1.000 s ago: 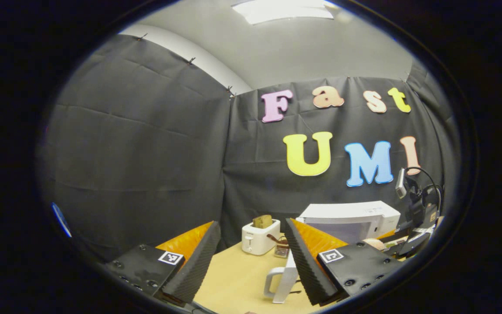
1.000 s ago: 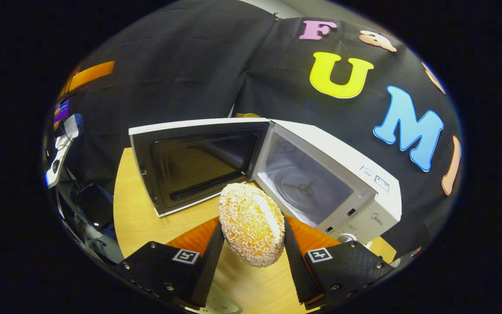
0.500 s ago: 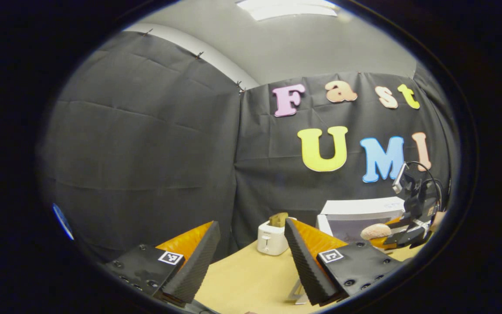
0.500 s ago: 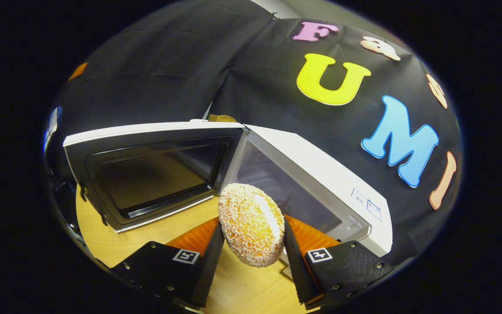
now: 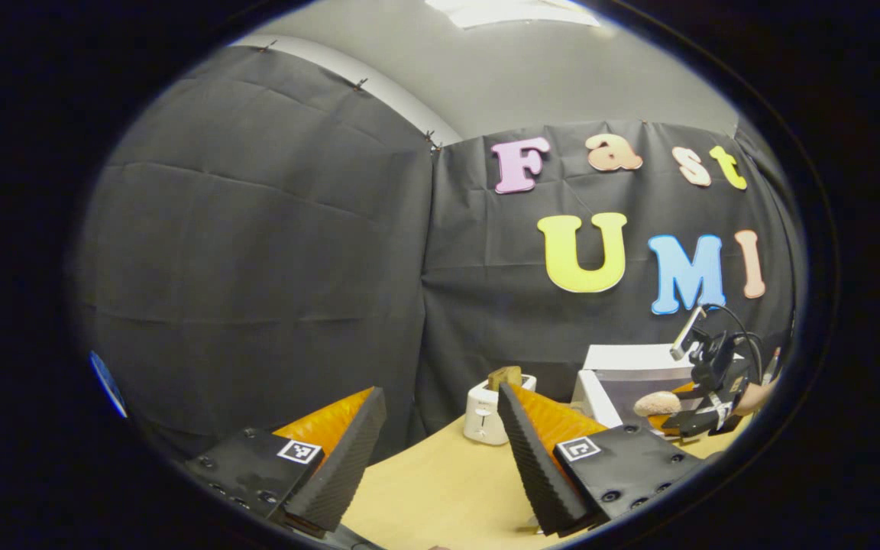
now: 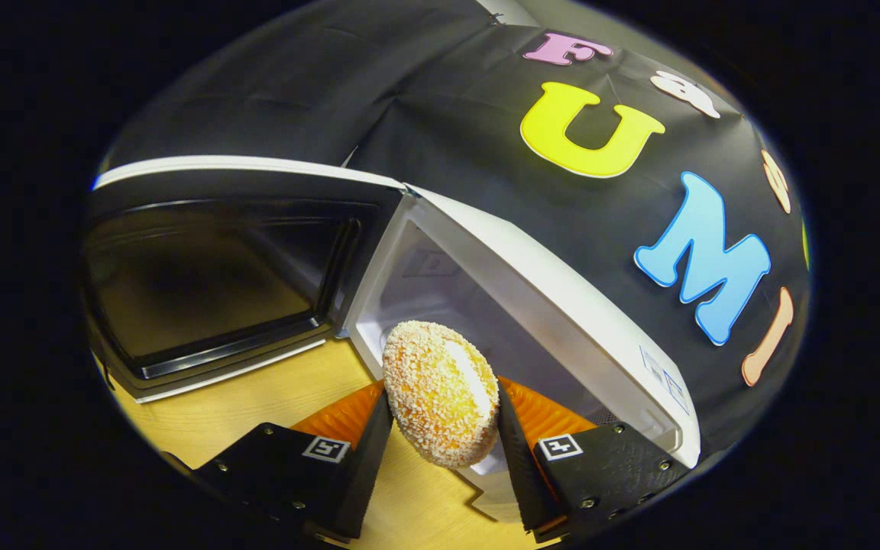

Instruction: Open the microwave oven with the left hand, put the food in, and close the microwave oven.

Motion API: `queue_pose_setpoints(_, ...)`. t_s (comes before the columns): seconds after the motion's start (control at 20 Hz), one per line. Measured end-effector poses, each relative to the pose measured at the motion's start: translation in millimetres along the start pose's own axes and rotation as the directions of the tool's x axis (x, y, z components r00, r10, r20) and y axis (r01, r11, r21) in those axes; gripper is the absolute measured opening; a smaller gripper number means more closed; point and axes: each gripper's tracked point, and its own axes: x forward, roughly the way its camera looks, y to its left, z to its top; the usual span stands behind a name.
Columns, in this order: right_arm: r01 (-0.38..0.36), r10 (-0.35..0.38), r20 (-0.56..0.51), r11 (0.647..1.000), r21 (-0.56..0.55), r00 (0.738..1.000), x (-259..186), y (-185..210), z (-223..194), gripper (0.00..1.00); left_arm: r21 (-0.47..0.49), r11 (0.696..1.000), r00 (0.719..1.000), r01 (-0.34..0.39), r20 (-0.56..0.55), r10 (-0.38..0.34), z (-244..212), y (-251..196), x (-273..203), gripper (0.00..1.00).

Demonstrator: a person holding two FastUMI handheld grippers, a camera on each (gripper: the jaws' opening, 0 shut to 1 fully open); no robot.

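Your right claw (image 6: 440,428) grips the crumb-coated bun (image 6: 440,401) between both fingers, just in front of the microwave oven (image 6: 532,305), whose door (image 6: 211,275) stands wide open. Your left claw (image 5: 440,451) hangs open and empty above the worktop (image 5: 440,496), with a toaster (image 5: 486,412) holding a slice beyond it.

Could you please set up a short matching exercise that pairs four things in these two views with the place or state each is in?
Things:
1. bun
2. microwave door
3. toaster
4. left gripper

States:
A. swung wide open
B. open, with nothing between its fingers
C. pinched between the fingers of the right gripper, in front of the microwave opening
D. standing on the table with a slice poking out of the top

Pairs: 1-C, 2-A, 3-D, 4-B
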Motion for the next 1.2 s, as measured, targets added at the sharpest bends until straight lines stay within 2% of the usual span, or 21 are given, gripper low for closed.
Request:
queue_pose_setpoints(0.35,0.092,-0.096,-0.020,0.984,-0.150,0.995,54.1,-12.8,-14.7,0.75,0.001,1.000,0.999,0.009,-0.046,-0.009,-18.6,2.2,23.5,0.96)
queue_pose_setpoints(0.85,0.142,-0.160,-0.067,0.965,-0.220,0.985,105.3,-21.4,-32.5,0.77,0.011,1.000,0.997,0.001,-0.082,0.000,-31.8,8.4,50.0,0.96)
queue_pose_setpoints(1.05,0.162,-0.179,-0.048,0.954,-0.253,0.983,104.2,-23.6,-30.6,0.83,0.010,1.000,0.997,0.001,-0.083,0.000,-35.6,9.3,51.1,0.96)
queue_pose_setpoints(1.1,0.153,-0.169,-0.046,0.956,-0.250,0.984,102.8,-20.9,-29.2,0.93,0.007,1.000,0.996,0.005,-0.083,-0.005,-35.6,6.2,52.7,0.95)
queue_pose_setpoints(1.2,0.147,-0.162,-0.040,0.957,-0.251,0.986,98.7,-19.2,-25.1,0.95,0.005,1.000,0.997,0.013,-0.081,-0.013,-36.4,3.3,53.0,0.96)
